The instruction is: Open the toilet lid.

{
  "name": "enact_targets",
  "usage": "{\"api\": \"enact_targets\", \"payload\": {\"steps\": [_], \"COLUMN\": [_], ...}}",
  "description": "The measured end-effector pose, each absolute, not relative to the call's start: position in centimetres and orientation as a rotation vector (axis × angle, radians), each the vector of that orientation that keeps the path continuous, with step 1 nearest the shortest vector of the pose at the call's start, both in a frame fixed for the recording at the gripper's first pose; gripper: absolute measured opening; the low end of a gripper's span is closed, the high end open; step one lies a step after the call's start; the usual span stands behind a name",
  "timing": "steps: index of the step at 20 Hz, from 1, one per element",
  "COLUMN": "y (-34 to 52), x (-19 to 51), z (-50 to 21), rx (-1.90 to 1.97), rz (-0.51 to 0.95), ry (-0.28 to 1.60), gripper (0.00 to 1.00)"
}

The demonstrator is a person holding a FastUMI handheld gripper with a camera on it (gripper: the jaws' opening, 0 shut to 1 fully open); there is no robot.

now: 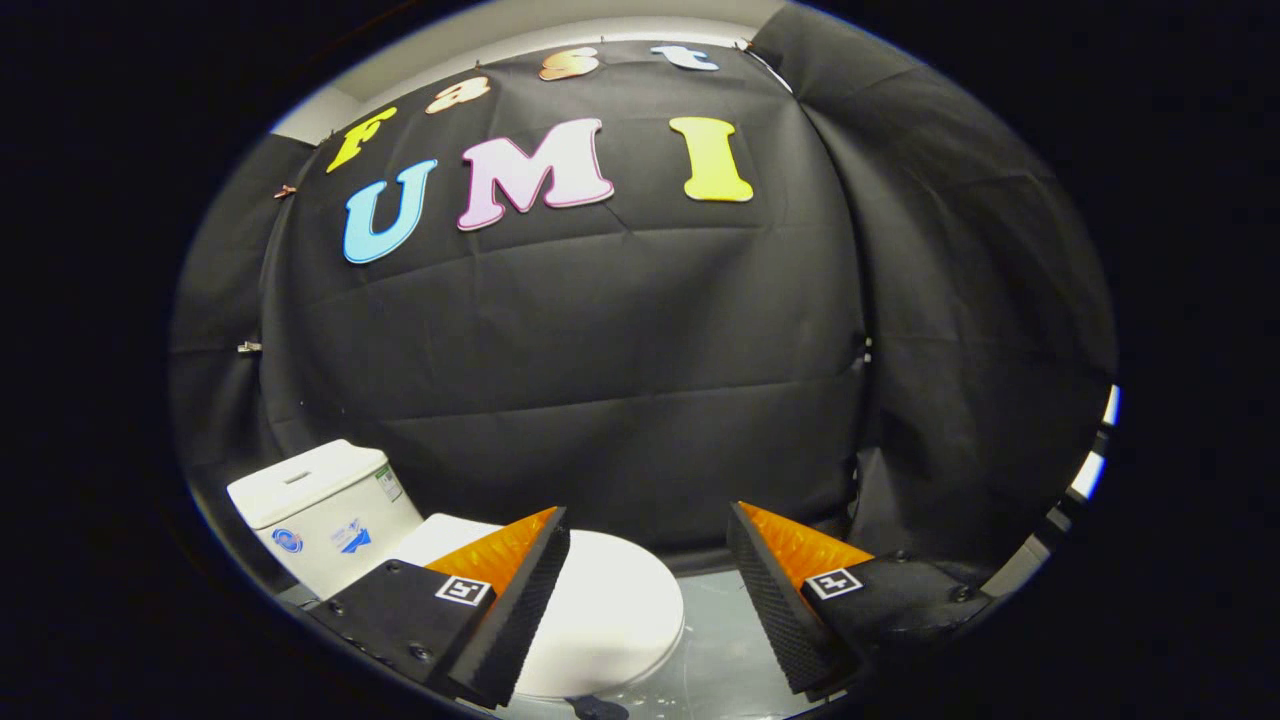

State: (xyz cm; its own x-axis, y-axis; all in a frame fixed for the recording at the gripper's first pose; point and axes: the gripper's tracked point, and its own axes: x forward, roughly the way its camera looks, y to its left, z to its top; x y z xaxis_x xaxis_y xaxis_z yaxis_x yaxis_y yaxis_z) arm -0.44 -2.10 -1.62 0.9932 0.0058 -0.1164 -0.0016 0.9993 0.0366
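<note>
A white toilet stands below me, its lid [610, 610] lying flat and closed over the bowl. Its white tank [320, 510] rises behind the lid, off to the left of my fingers, with small stickers on its front. My gripper [648, 525] hovers above the toilet, open, with nothing between its fingers. The left finger overlaps the back part of the lid in the picture; the lid's front edge lies in the gap between the two fingers. The right finger hangs over the floor beside the bowl.
Pale, glossy floor [720, 650] shows to the right of the bowl. Black cloth [620, 380] walls the booth close behind the toilet and folds round on the right side.
</note>
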Motion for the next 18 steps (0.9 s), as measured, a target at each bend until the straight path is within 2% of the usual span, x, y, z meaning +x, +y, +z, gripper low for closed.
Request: {"api": "enact_targets", "payload": {"steps": [9, 18], "y": [-2.5, -0.8], "x": [-3.1, -6.6], "z": [-11.4, -19.2], "rx": [0.069, 0.3], "rz": [0.02, 0.065], "ry": [0.32, 0.527], "gripper": [0.98, 0.98]}}
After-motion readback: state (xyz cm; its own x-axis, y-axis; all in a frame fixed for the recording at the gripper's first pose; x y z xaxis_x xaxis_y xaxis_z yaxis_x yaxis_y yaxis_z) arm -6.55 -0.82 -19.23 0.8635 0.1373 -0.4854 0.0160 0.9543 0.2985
